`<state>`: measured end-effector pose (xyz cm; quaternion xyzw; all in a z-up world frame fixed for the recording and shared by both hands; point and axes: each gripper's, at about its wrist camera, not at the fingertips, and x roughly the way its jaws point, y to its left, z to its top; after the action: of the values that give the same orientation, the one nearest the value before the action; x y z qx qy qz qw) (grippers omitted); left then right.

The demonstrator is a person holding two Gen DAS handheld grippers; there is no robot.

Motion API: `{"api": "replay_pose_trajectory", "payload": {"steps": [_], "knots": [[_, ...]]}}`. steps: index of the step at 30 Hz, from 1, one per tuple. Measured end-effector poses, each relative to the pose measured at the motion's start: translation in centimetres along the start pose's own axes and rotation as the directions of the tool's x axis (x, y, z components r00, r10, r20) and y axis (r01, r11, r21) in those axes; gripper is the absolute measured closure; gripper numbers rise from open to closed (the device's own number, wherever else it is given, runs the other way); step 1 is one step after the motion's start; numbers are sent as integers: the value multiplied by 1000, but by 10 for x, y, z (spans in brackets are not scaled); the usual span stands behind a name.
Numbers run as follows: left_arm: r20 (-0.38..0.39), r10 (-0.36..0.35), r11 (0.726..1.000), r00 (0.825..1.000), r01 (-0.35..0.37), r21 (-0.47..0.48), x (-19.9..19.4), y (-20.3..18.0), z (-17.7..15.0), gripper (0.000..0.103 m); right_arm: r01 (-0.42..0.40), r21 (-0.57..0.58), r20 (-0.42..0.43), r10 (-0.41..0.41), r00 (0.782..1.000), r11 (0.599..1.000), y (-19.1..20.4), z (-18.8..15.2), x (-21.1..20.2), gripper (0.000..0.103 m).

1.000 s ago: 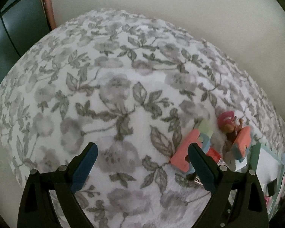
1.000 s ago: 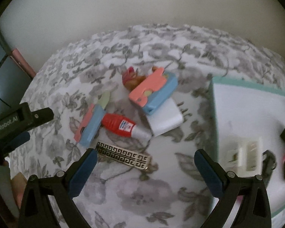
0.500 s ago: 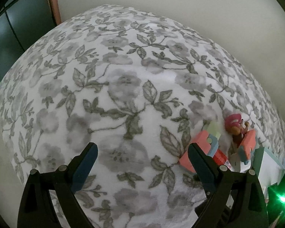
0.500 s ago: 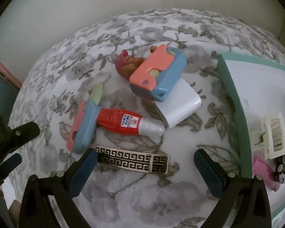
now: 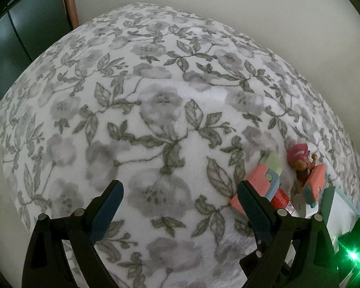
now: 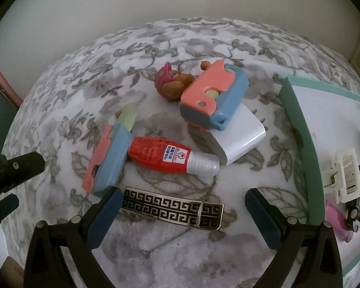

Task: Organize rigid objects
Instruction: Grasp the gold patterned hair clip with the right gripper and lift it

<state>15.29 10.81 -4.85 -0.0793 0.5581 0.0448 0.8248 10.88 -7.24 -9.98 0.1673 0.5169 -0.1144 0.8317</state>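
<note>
The left gripper point(image 5: 178, 200) is spread wide over the floral blanket point(image 5: 156, 110), holding nothing. The right gripper point(image 6: 181, 206), equally wide and empty, straddles the gold patterned clip point(image 6: 172, 206); the red bottle point(image 6: 172, 156) lies at twelve o'clock.

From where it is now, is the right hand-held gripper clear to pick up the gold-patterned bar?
Probably yes. The right hand-held gripper is open and the bar lies flat on the blanket between its fingers with nothing on top. The red tube lies just beyond, apart from it.
</note>
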Motion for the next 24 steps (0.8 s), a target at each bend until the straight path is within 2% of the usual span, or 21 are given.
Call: {"api": "replay_pose_trajectory", "payload": {"steps": [17, 24], "knots": [[-23, -26, 1000, 999, 26, 7, 3, -2, -1, 7, 0, -12, -35, 0, 999, 1000, -15, -6, -9, 1], [-28, -30, 999, 999, 30, 30, 5, -7, -2, 7, 61, -68, -28, -63, 998, 996, -2, -11, -4, 1]]}}
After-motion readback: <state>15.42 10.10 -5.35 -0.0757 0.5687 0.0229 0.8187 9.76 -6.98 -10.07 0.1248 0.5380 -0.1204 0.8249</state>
